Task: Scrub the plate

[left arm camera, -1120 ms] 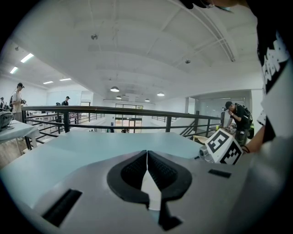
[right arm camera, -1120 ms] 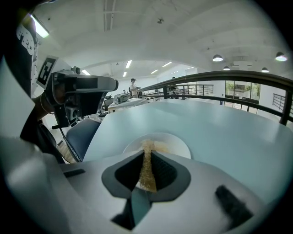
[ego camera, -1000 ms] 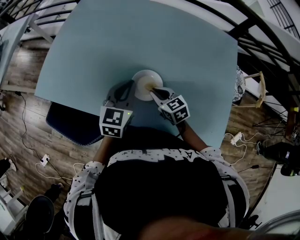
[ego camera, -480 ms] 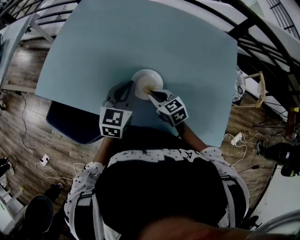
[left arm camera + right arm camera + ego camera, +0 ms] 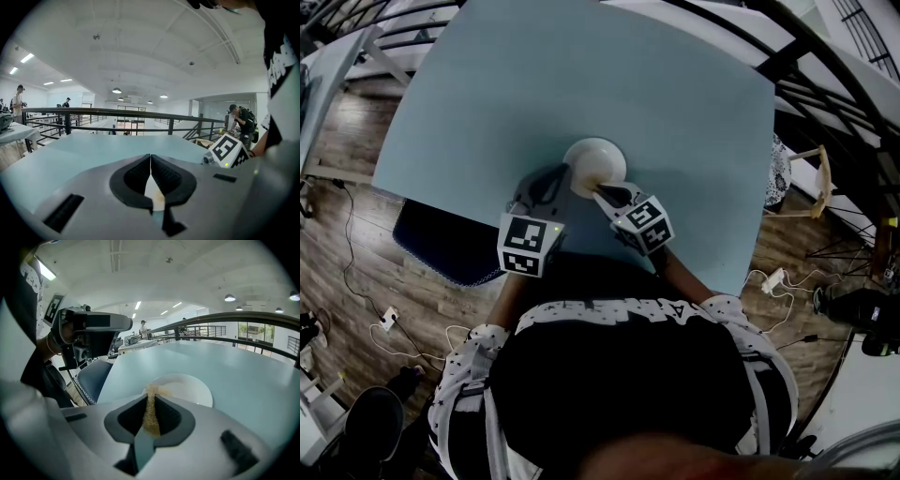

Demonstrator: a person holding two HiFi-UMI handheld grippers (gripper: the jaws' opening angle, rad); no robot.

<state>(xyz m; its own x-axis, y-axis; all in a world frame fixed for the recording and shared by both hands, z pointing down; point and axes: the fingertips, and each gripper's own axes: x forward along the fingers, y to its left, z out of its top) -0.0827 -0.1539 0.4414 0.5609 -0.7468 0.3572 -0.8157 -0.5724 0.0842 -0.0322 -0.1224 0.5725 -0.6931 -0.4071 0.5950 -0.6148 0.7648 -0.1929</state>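
A small white plate lies on the light blue table just in front of me. My left gripper is at the plate's left rim and is shut on it; the left gripper view shows a white sliver of plate pinched between the jaws of this gripper. My right gripper is at the plate's near edge, shut on a tan scouring pad. The pad's tip touches the near rim of the plate beyond the right gripper.
A dark blue chair stands at the table's near left edge. A black railing and a wooden stool are off to the right. Cables lie on the wood floor. People stand far off.
My right gripper has drawn the pad a little back toward me, from the plate's inside to its near rim. The left gripper and plate have stayed put.
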